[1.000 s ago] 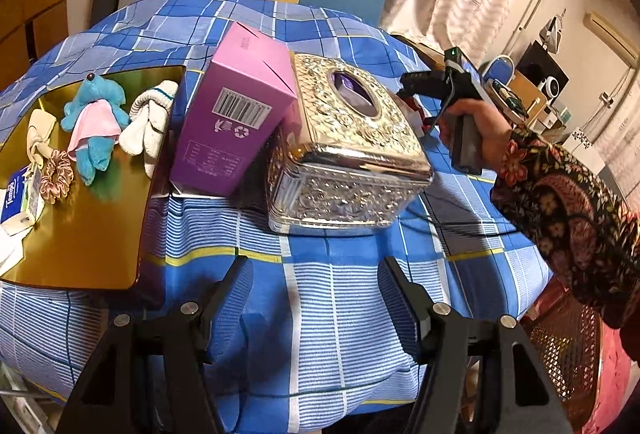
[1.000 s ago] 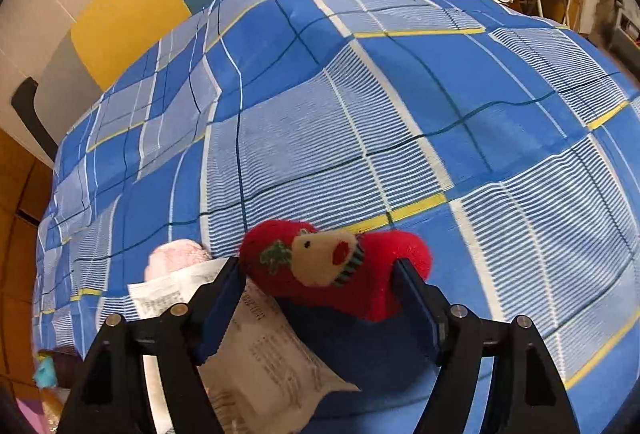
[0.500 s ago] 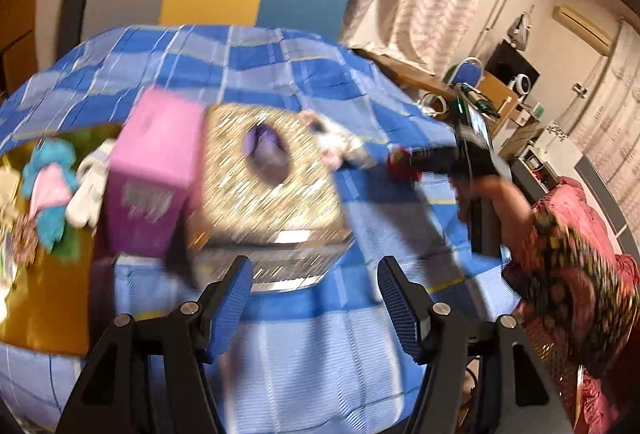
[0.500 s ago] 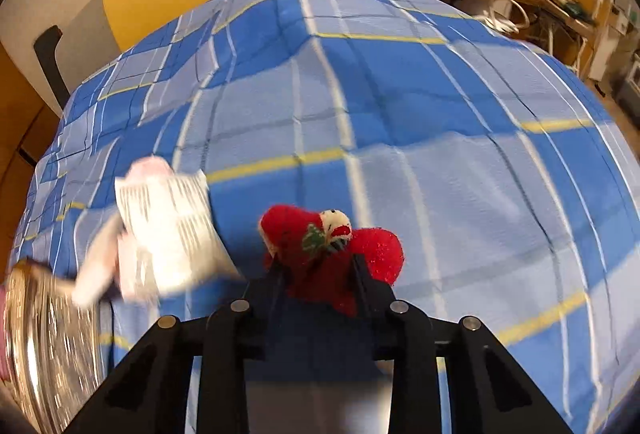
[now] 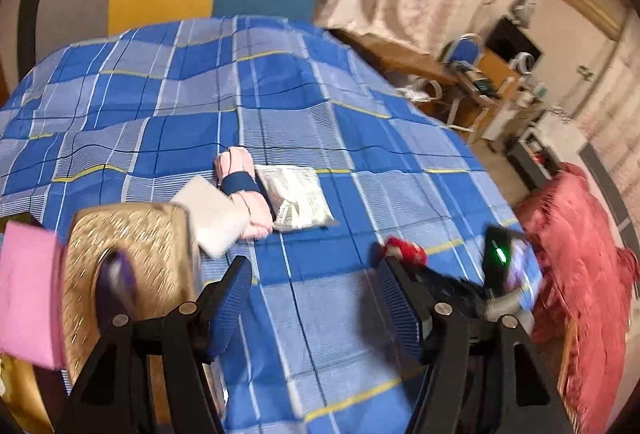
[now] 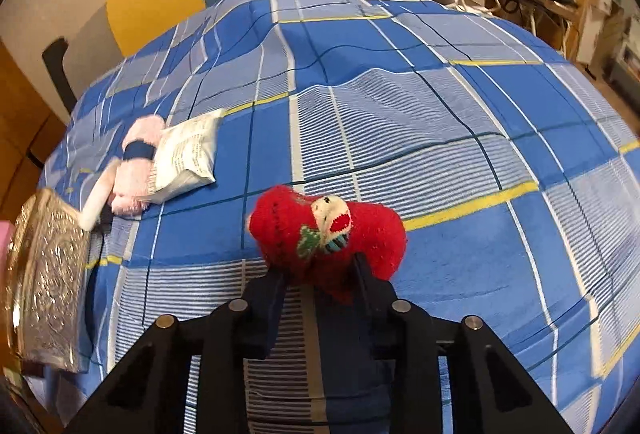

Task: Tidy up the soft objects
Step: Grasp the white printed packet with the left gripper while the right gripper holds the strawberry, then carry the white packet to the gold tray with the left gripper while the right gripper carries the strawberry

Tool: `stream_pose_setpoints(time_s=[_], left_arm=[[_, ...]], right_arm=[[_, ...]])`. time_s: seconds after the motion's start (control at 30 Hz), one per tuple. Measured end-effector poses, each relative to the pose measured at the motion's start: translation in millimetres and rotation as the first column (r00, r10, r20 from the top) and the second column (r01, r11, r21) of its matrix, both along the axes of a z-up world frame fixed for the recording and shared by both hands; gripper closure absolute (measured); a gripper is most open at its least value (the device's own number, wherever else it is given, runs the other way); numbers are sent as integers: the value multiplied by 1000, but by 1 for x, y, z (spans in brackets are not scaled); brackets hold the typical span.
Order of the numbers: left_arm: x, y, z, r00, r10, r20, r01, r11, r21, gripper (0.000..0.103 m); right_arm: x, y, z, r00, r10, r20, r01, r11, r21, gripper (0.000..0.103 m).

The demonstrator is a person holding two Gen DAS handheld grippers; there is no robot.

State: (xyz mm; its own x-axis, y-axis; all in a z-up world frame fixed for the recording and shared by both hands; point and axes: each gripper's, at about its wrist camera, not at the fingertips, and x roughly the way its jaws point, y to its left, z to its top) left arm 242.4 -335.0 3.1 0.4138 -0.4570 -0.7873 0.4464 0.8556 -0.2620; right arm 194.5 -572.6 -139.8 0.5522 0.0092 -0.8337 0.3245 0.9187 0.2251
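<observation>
The right tongs (image 6: 320, 274) are pinching a red knitted toy (image 6: 326, 234) above the blue checked bench (image 6: 440, 114), jaws easing slightly; the left tongs (image 5: 316, 298) are hanging wide open, empty. Next move, likely: carrying the toy toward the other soft things.

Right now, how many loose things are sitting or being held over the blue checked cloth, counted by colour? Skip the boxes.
Red: 1, the red knitted toy, pinched in the right gripper
Pink: 1, the pink rolled cloth
White: 2, the white packet and the white pad
Total: 4
</observation>
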Motion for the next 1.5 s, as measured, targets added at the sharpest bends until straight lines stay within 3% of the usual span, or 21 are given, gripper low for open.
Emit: stream_pose_setpoints(time_s=[0.27, 0.43, 0.67, 0.83, 0.93, 1.03, 1.27, 1.5], left_arm=[[62, -71, -48, 995, 16, -102, -5, 994, 108, 32], [97, -101, -90, 988, 63, -144, -26, 970, 244, 31], [117, -108, -116, 985, 81, -152, -33, 955, 295, 27], [121, -106, -135, 974, 101, -203, -41, 959, 281, 30], [114, -108, -132, 986, 73, -148, -26, 955, 295, 41], [106, -105, -126, 990, 58, -129, -17, 953, 301, 43], [88, -86, -92, 993, 60, -106, -39, 982, 186, 44], [56, -64, -42, 997, 38, -68, -34, 998, 55, 44]], right_arm=[[0, -11, -1, 1000, -20, -24, 22, 997, 78, 69], [0, -11, -1, 999, -21, -30, 24, 996, 86, 68], [1, -13, -2, 999, -30, -38, 34, 993, 111, 67], [2, -15, -2, 998, -35, -42, 40, 992, 122, 66], [2, -13, -2, 999, -32, -44, 37, 993, 114, 65], [2, -12, -2, 999, -28, -46, 32, 994, 105, 65], [4, -12, -3, 999, -13, -46, 17, 995, 94, 65], [5, -1, -2, 999, 11, -43, -11, 1000, 10, 66]])
